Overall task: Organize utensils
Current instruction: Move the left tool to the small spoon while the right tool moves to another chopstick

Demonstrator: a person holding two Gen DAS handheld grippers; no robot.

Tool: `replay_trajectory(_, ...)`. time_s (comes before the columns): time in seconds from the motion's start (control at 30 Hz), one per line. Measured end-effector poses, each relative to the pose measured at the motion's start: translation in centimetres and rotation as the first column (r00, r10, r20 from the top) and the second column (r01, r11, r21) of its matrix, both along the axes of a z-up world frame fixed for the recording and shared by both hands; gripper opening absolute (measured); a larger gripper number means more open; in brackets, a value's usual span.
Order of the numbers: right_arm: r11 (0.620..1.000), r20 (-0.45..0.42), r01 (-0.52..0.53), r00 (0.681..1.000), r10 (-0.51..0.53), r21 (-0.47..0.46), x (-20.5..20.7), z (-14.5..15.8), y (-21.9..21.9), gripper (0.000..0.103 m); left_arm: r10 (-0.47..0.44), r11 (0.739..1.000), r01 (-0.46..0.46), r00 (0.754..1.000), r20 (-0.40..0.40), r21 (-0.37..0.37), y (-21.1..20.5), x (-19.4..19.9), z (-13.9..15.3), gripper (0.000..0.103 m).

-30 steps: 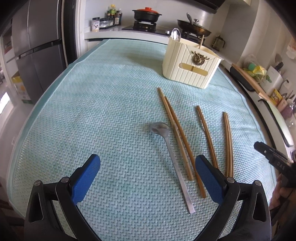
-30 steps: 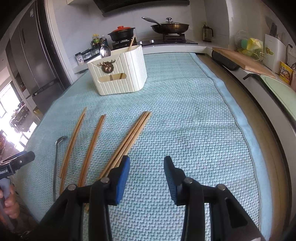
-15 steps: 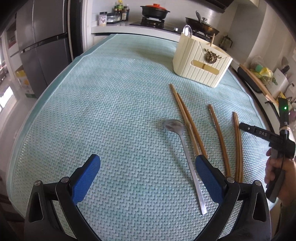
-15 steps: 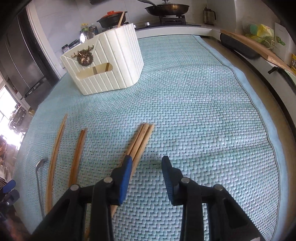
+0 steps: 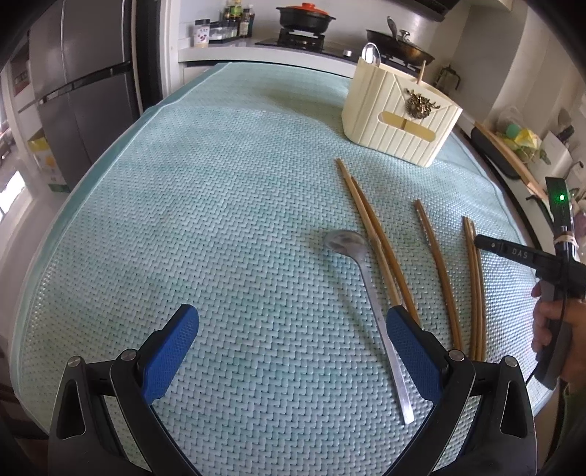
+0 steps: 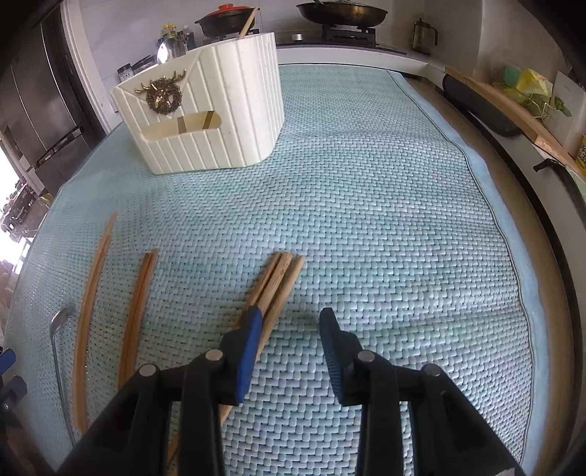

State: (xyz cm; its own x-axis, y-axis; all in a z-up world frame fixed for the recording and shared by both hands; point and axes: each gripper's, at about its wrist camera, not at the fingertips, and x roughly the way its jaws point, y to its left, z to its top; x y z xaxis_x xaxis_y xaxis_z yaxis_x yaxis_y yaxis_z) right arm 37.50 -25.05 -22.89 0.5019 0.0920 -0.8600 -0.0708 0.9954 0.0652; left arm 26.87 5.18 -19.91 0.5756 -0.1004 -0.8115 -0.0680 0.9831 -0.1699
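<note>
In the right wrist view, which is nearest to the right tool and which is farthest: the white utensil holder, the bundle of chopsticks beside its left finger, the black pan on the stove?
1. Bundle of chopsticks: beside the right tool, at its left finger.
2. White utensil holder: farther back on the mat, left.
3. Black pan: on the stove, at the back.

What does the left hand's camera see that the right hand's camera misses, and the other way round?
Only the left wrist view shows the whole metal spoon lying on the mat, the person's hand holding the right tool, and the wide-open left gripper.

Only the right wrist view shows the right gripper from behind, its jaws partly open and empty, with a bundle of chopsticks running under its left finger.

Both show the cream utensil holder, the loose chopsticks, the teal woven mat and the stove behind.
</note>
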Motion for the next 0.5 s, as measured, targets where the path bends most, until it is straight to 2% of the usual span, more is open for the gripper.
replay_trajectory(0.13, 1.0, 0.001, -0.008, 1.0, 0.008, -0.024, -0.3, -0.2, 0.2, 0.032, 0.007, 1.0, -0.008, 1.0, -0.008, -0.007, 0.3, 0.2, -0.3, 0.102)
replay_trajectory(0.3, 0.993, 0.003, -0.05, 0.999, 0.051, -0.104, 0.3, -0.3, 2.1, 0.032, -0.006, 1.0, 0.006, 1.0, -0.01, 0.001, -0.2, 0.5, -0.3, 0.102)
replay_trajectory(0.37, 0.991, 0.012, -0.072, 0.997, 0.074, -0.116, 0.5, -0.4, 2.8, 0.029, -0.011, 1.0, 0.012, 1.0, -0.015, 0.005, -0.4, 0.6, -0.3, 0.102)
replay_trajectory(0.5, 0.988, 0.026, -0.091, 0.995, 0.095, -0.128, 1.4, -0.4, 3.5, 0.017, -0.025, 1.0, 0.026, 0.999, -0.032, 0.011, -0.8, 1.1, -0.5, 0.102)
